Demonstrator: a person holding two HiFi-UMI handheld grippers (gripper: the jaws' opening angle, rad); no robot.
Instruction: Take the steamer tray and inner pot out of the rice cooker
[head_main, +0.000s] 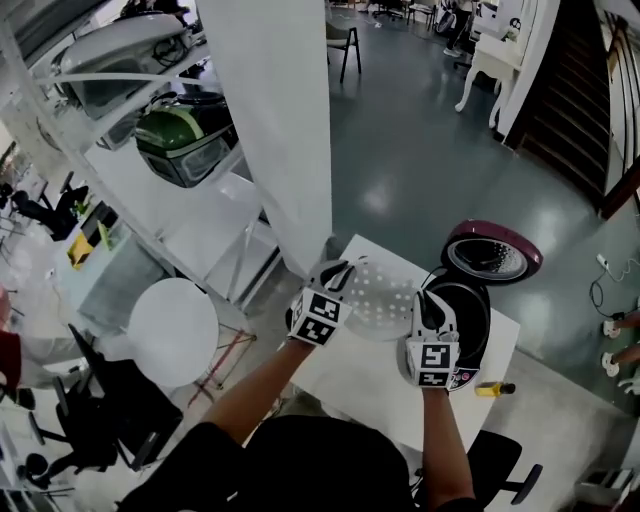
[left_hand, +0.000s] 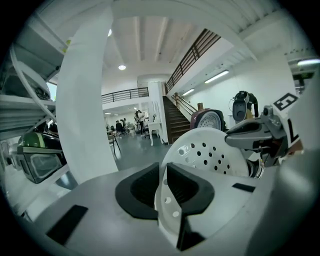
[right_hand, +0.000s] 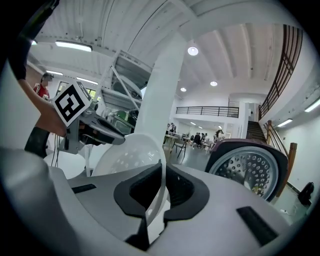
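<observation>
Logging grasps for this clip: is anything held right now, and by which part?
The white steamer tray, clamped on its rim from two sides: the left gripper on one side, the right gripper on the opposite side.

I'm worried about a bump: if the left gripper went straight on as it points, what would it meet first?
Only the steamer tray it already pinches lies in line. Past that, the left gripper faces open floor between the white column and the cooker's lid. It looks free, though depth is unclear.
</observation>
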